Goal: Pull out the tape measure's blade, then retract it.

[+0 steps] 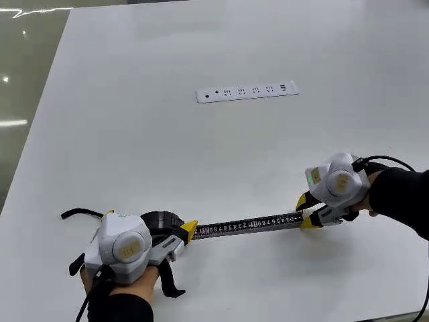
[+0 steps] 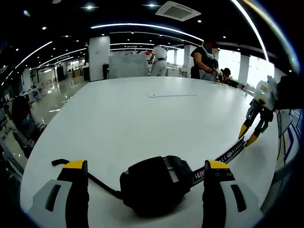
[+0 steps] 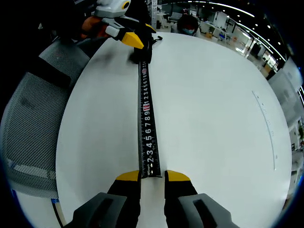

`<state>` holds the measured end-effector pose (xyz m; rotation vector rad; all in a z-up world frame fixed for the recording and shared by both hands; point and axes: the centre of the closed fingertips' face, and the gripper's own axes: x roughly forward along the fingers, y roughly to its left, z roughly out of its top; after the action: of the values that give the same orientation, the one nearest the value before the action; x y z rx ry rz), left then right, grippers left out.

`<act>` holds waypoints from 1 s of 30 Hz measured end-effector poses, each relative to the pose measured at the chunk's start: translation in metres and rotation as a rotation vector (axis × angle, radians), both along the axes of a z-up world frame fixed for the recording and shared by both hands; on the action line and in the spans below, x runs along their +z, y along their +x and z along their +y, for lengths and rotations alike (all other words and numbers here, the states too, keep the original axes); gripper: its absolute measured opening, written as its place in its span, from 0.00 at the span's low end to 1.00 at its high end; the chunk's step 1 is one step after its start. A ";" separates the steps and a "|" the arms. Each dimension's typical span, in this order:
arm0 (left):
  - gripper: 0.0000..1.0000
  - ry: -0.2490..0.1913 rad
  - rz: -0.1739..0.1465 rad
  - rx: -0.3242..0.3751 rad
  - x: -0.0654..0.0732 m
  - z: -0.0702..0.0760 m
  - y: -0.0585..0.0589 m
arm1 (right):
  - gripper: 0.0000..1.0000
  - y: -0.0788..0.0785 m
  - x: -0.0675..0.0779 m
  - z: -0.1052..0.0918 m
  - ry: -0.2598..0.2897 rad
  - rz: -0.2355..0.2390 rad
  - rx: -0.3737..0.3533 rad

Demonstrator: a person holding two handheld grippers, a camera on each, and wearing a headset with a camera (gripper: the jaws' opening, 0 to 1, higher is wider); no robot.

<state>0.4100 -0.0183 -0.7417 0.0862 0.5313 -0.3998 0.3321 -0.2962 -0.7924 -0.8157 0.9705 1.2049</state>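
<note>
Black tape measure case (image 2: 156,183) sits inside my left gripper (image 2: 146,166), jaws spread, penning it against the pull. Blade (image 3: 146,118) runs from the case to my right gripper (image 3: 152,176), seemingly clamped on its tip, holding it extended.

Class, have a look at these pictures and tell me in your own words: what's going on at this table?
A person works at a white table with a gripper in each hand. The left tongs stand open on either side of the tape measure case, which rests on the table. The right tongs pinch the end of the blade, which is pulled out flat across the table between the two. A white power strip lies farther back, untouched.
</note>
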 end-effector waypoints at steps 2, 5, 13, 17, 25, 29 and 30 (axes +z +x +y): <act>0.98 -0.005 0.000 0.008 0.001 0.000 0.000 | 0.12 -0.002 -0.001 0.000 -0.001 0.004 0.003; 0.98 -0.006 -0.005 0.008 0.002 0.000 0.001 | 0.12 -0.001 -0.002 0.000 -0.006 0.000 0.008; 0.94 -0.006 0.002 0.013 0.000 0.000 0.000 | 0.11 0.001 -0.002 0.002 -0.018 0.023 -0.024; 0.91 -0.003 0.011 0.011 -0.003 -0.001 -0.002 | 0.10 -0.002 -0.003 0.003 -0.079 0.015 -0.017; 0.72 -0.017 0.092 0.013 -0.014 -0.006 -0.012 | 0.10 0.000 -0.005 0.001 -0.123 0.042 -0.074; 0.64 -0.043 0.119 0.020 -0.018 -0.007 -0.014 | 0.10 0.000 -0.004 -0.001 -0.116 0.046 -0.055; 0.63 -0.042 0.119 0.018 -0.017 -0.008 -0.014 | 0.10 0.000 -0.004 -0.001 -0.107 0.045 -0.052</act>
<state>0.3962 -0.0263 -0.7591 0.0176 0.6408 -0.4001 0.3317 -0.2974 -0.7966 -0.8454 1.0943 1.1388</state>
